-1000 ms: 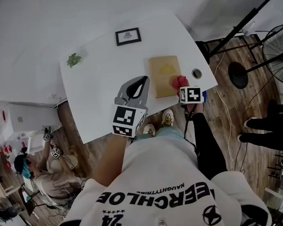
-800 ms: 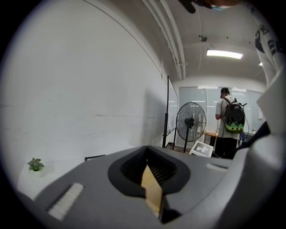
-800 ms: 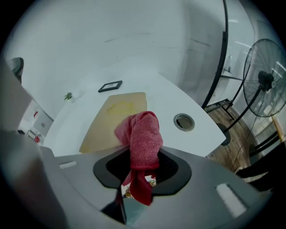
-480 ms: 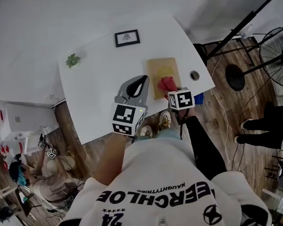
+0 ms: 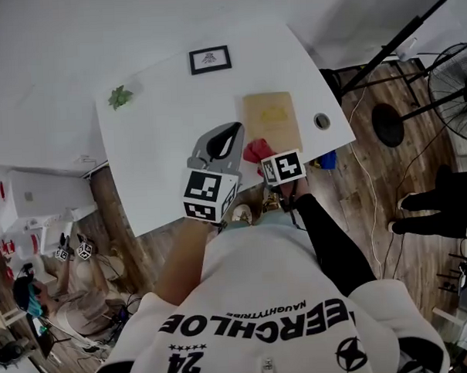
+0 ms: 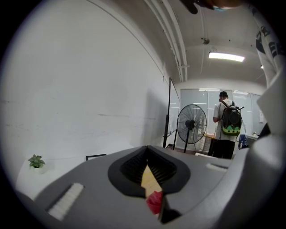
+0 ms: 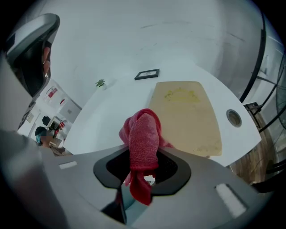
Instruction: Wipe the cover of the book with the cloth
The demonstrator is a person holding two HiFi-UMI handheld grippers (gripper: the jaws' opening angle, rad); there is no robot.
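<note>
White table [image 5: 161, 131], wood floor [image 5: 381, 206] | right tool [image 7: 142, 167] pinching red cloth [image 7: 144, 143] beside tan book [image 7: 187, 112] | left tool [image 6: 149, 179] seemingly closed

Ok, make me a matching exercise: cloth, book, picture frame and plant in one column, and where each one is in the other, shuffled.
1. cloth
2. book
3. picture frame
4. plant

A. far left corner of the table
B. clamped in the right tool
C. middle of the table's far edge
D. flat on the table, beside the round hole

Pairs: 1-B, 2-D, 3-C, 4-A.
</note>
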